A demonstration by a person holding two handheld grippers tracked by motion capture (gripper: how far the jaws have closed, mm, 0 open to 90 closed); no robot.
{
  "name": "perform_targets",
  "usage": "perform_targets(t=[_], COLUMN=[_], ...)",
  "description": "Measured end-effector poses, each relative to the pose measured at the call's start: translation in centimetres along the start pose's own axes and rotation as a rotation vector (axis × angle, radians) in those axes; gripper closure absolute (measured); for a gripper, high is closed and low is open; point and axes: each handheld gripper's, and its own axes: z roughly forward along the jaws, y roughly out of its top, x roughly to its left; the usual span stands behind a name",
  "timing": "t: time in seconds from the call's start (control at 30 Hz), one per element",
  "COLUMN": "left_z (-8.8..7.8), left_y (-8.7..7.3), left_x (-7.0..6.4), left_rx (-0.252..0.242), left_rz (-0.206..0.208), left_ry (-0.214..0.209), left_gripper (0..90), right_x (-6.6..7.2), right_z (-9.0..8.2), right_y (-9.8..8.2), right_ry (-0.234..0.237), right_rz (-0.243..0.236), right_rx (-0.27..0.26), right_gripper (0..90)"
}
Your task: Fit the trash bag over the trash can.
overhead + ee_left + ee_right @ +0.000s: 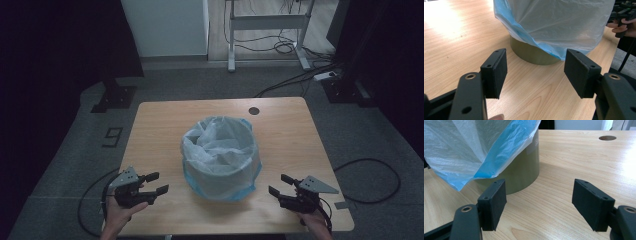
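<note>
A round olive-green bin (220, 187) stands in the middle of the wooden table (160, 125), lined with a pale blue plastic bag (220, 150) folded down over its rim. My left gripper (156, 183) sits at the table's near left, open and empty, pointing at the bin. Through its own camera the bin's base (534, 53) and the draped bag (554, 22) lie just ahead of the open left gripper (536, 71). My right gripper (280, 184) rests at the near right, open and empty. From the right gripper (539, 202), bin wall (521, 175) and bag (469, 147) appear ahead to the left.
A round cable hole (254, 110) sits near the table's far edge. Beyond the table stand a white desk frame (267, 22) and floor cables (300, 77). Another cable (375, 175) loops on the floor at the right.
</note>
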Motion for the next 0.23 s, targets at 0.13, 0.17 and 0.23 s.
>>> perform_targets(t=[0.13,0.17,0.23], left_z=[0.51,0.51,0.65], left_y=[0.14,0.14,0.12], left_x=[0.05,0.05,0.17], left_rx=[0.005,0.005,0.005], left_rz=[0.002,0.002,0.0], left_ry=[-0.007,-0.007,-0.009], left_gripper=[35.1,35.0,35.0], right_x=[-0.03,-0.03,-0.17], right_z=[0.05,0.05,0.16], right_y=[-0.03,-0.03,-0.13], right_ry=[-0.001,-0.001,-0.001], right_rz=[0.004,0.004,0.007], right_rx=[-0.001,-0.001,0.002], right_gripper=[26.8,26.8,26.8])
